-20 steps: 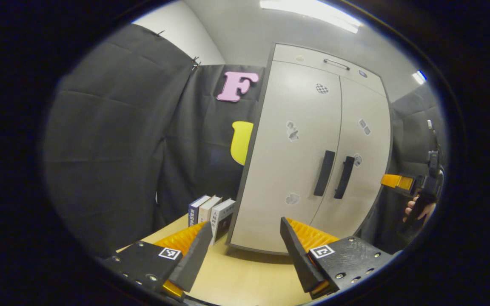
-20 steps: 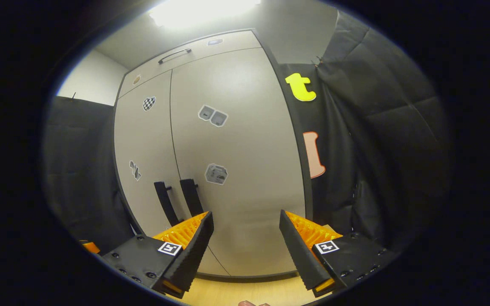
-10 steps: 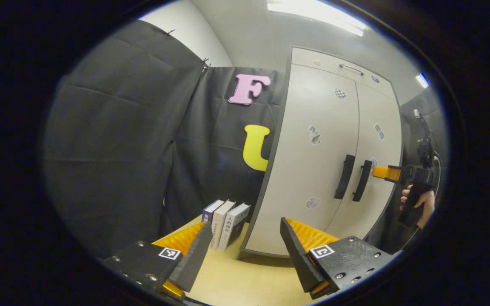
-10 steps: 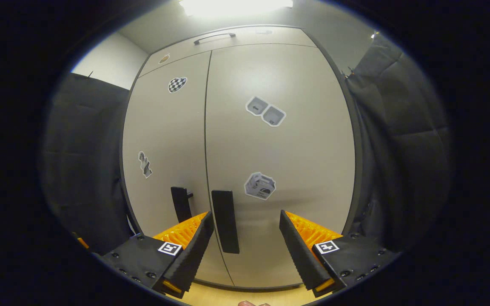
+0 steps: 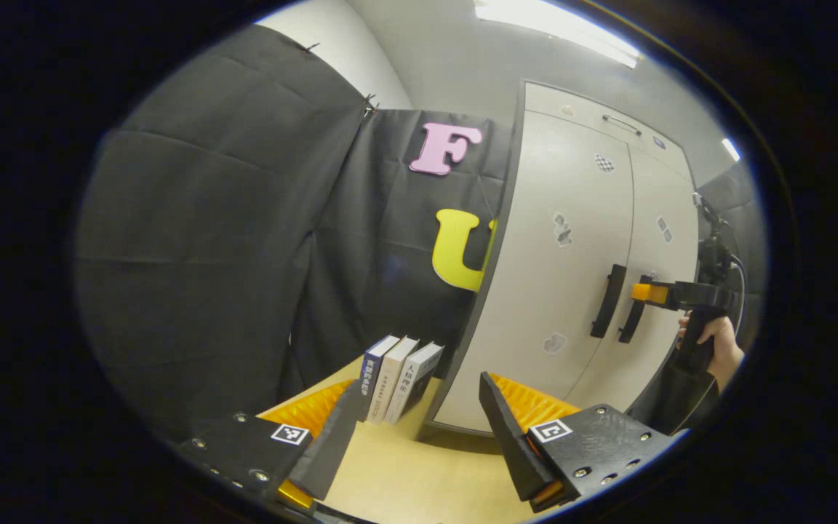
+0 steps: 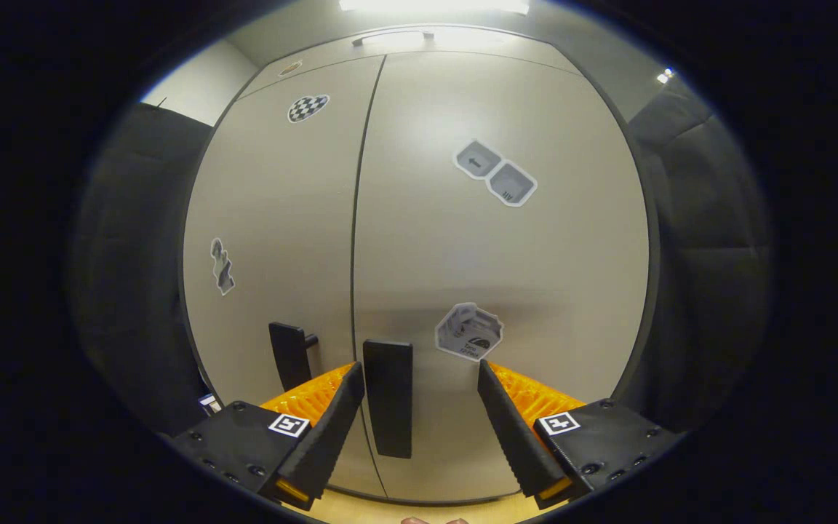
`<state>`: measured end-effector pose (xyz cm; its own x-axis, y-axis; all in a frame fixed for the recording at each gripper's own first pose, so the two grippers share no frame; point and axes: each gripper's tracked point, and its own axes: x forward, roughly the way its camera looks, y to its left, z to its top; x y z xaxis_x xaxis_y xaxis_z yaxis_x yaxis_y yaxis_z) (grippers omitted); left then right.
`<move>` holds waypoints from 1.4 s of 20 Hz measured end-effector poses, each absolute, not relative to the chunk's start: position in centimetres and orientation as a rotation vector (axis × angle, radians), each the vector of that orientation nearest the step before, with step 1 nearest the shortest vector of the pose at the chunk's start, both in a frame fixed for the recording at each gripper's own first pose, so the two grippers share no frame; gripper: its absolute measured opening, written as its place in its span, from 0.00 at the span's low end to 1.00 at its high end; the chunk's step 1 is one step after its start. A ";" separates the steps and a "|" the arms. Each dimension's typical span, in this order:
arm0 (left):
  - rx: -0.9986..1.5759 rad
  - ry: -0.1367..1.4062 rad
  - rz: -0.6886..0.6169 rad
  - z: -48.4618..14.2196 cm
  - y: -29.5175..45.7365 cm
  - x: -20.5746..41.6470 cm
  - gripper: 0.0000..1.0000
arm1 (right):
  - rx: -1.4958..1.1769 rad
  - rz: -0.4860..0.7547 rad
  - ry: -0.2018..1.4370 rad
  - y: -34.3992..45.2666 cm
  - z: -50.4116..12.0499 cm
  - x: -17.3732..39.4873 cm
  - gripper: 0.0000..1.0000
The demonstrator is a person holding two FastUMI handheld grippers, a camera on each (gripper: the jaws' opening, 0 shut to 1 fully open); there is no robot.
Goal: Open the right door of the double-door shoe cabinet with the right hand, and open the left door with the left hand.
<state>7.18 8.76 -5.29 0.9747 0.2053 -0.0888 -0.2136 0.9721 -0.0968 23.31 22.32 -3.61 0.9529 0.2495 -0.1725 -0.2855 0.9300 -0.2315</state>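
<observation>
Beige shoe cabinet (image 6: 419, 240) took up most of the right gripper view, both doors shut. Right door (image 6: 499, 255) sat right of centre; its dark handle (image 6: 388, 397) stood lower centre between the spread fingers of the right gripper (image 6: 420, 418), nothing held. Judgement: centre the handle, close on it squarely, pull along the hinge arc. Left gripper (image 5: 419, 429) was wide open, empty, low in its view, well away from the left door (image 5: 557, 269).
</observation>
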 end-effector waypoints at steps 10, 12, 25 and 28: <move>-0.193 0.138 0.319 -8.1 12.6 4.6 0.94 | -0.196 0.296 0.247 24.1 -6.3 23.7 0.34; -0.208 0.148 0.325 -8.5 12.5 4.3 0.96 | -0.188 0.310 0.231 24.0 -6.2 23.7 0.30; -0.073 0.167 0.244 -8.6 7.4 4.8 0.94 | -0.142 0.424 0.218 22.9 -5.7 19.6 0.10; -0.072 0.180 0.224 -9.2 5.5 5.2 0.95 | -0.117 0.462 0.223 21.6 -5.4 17.7 0.07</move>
